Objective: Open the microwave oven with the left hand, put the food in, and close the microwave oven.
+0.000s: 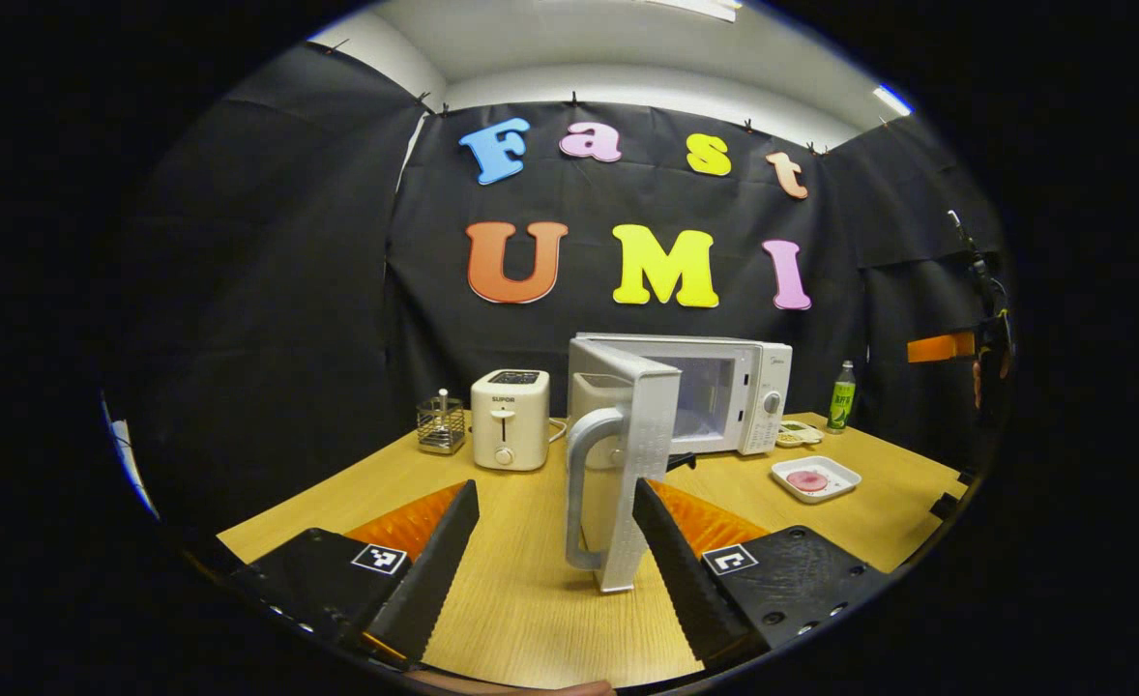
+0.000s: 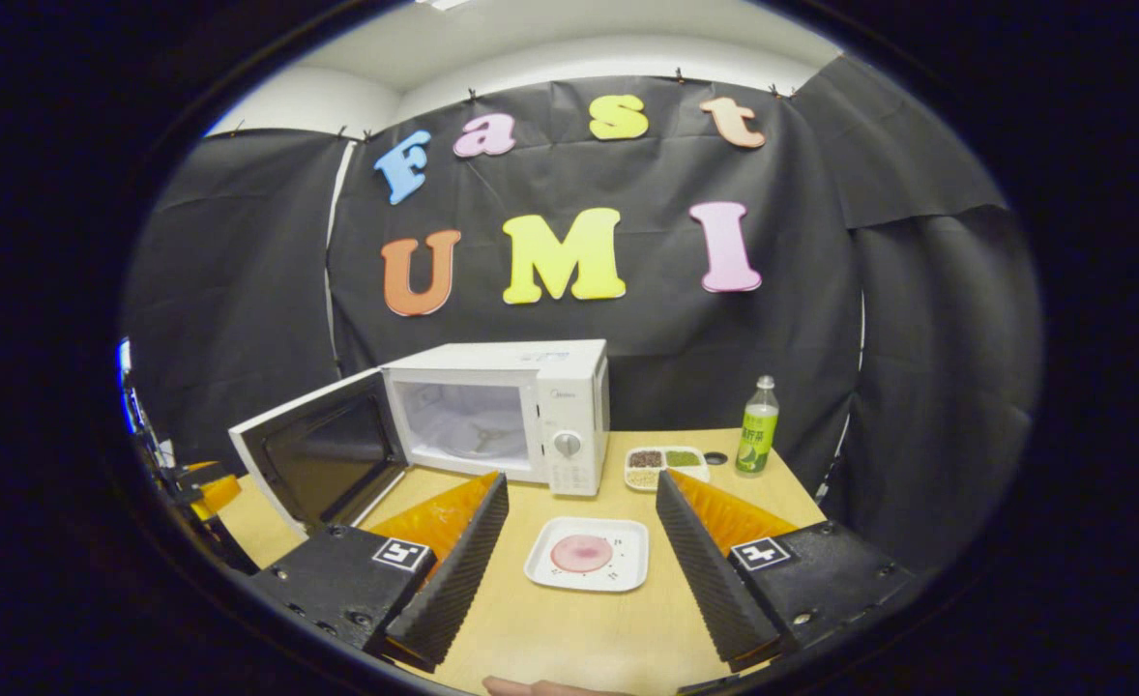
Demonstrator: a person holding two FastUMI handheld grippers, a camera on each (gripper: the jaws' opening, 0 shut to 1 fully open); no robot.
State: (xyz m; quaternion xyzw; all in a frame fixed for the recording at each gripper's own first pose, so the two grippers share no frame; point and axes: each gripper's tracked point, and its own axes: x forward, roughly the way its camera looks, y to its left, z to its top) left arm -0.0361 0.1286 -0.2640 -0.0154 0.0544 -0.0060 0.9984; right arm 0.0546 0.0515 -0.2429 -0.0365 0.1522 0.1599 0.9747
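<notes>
Door (image 1: 625, 454) wide open on the microwave (image 2: 502, 411), and the cavity sits bare and waiting, glass turntable showing inside. Left gripper (image 1: 555, 541) hangs with its jaws spread wide, the door's handle (image 1: 584, 483) standing up between the two fingers and a little ahead of them, neither finger touching it as far as I can tell. Nothing in that grip at all.

Over to the right gripper (image 2: 579, 556), also spread wide and empty, and there's the food: a pink slice (image 2: 581, 553) on a white square plate (image 2: 627, 570), flat on the table (image 2: 569, 638), squarely between the fingers and just ahead of the tips. Microwave stands beyond it, up and to the left of those jaws.

Now the dangers, as I judge them. That plate is shallow with a low rim, so a pinch on one edge could tilt it and let the slice slide off. Closing too high, the fingers skate over the rim and shove the plate forward toward the sectioned dish (image 2: 664, 464) just beyond. On the carry, the open door juts out to the left of the right gripper, and a wide swing could clip it. And the left jaws straddling that handle could nudge the door part-shut across the path.
</notes>
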